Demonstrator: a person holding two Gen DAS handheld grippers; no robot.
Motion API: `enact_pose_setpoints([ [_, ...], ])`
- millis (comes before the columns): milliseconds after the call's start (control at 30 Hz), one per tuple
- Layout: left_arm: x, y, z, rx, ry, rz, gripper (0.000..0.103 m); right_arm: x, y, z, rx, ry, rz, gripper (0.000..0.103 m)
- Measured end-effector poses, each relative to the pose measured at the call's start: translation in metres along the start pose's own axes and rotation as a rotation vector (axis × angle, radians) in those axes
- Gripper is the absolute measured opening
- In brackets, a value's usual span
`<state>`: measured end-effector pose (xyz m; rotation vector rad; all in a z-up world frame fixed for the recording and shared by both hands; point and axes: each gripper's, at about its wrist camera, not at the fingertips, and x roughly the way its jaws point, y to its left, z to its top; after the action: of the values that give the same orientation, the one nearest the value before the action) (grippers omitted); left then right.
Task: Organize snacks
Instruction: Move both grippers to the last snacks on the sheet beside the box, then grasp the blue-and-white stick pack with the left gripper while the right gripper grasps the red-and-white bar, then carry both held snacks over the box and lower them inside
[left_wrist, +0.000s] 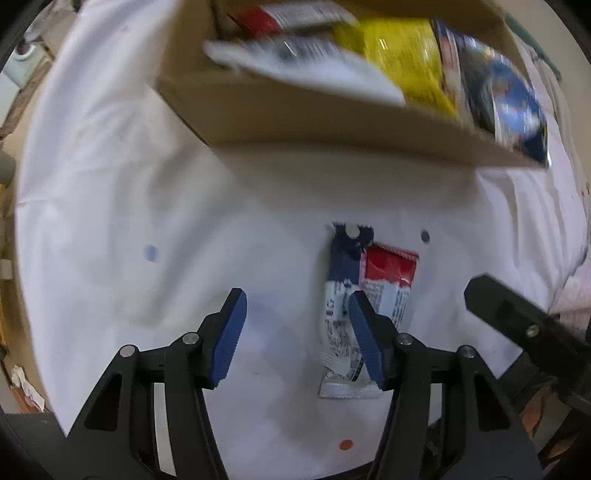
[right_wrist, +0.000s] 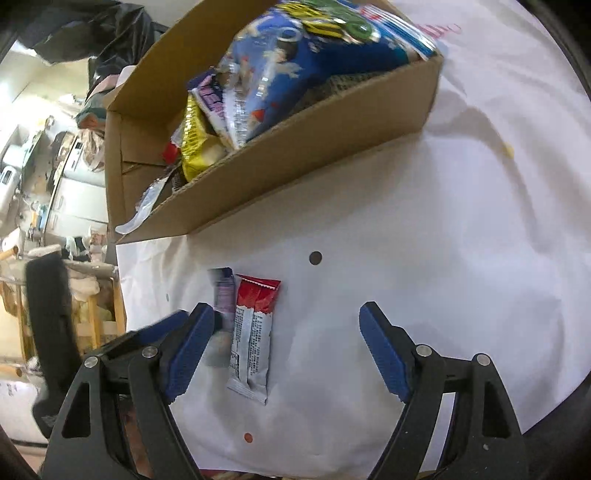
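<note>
Evidently mid-sort: two snack bars, a red-and-white bar (right_wrist: 253, 336) and a navy-and-white bar (left_wrist: 341, 314), lay side by side on the white cloth (left_wrist: 110, 184) before the cardboard box (right_wrist: 295, 155) of snack bags. Left gripper (left_wrist: 295, 338) stood part-open with nothing between its jaws, its right finger over the navy bar; right gripper (right_wrist: 286, 350) was wide open, empty. Next move, probably: shift the left gripper to straddle the navy bar, clear of its red neighbour.
</note>
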<state>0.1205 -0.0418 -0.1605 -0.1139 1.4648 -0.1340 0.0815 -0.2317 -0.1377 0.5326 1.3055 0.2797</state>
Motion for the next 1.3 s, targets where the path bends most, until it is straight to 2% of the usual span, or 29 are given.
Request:
enact_pose_setpoints([
  [33, 0.004, -0.003, -0.001, 0.016, 0.014, 0.012, 0.047, 0.001, 0.002, 0.000, -0.004, 0.004, -0.001, 0.083],
  [100, 0.006, -0.004, -0.001, 0.034, 0.011, 0.046, 0.015, 0.006, 0.003, -0.001, -0.008, 0.023, 0.002, 0.083],
  [200, 0.006, -0.001, 0.000, 0.033, 0.018, 0.043, 0.014, 0.015, 0.010, -0.002, -0.033, 0.044, -0.011, 0.083],
  [300, 0.003, 0.006, 0.002, 0.036, 0.013, 0.078, 0.014, 0.024, 0.018, -0.003, -0.079, 0.069, -0.052, 0.083],
  [433, -0.011, 0.028, 0.003, -0.045, -0.026, 0.104, 0.014, 0.044, 0.036, -0.007, -0.171, 0.098, -0.128, 0.083],
  [533, -0.025, 0.039, 0.004, -0.097, -0.085, 0.169, 0.014, 0.057, 0.041, -0.015, -0.204, 0.072, -0.209, 0.083],
  [633, -0.031, 0.044, 0.007, -0.117, -0.095, 0.153, 0.014, 0.071, 0.052, -0.024, -0.280, 0.046, -0.305, 0.085],
  [733, -0.033, 0.046, 0.008, -0.115, -0.099, 0.151, 0.014, 0.074, 0.060, -0.032, -0.348, 0.016, -0.360, 0.083],
  [833, -0.035, 0.050, 0.007, -0.116, -0.094, 0.142, 0.014, 0.070, 0.057, -0.031, -0.347, 0.007, -0.364, 0.072],
  [1000, -0.031, 0.054, 0.007, -0.119, -0.095, 0.141, 0.014, 0.056, 0.040, -0.022, -0.277, 0.000, -0.331, 0.033],
  [1300, -0.039, 0.050, -0.003, -0.123, -0.144, 0.135, 0.014, 0.028, 0.026, -0.015, -0.192, -0.021, -0.201, 0.033],
])
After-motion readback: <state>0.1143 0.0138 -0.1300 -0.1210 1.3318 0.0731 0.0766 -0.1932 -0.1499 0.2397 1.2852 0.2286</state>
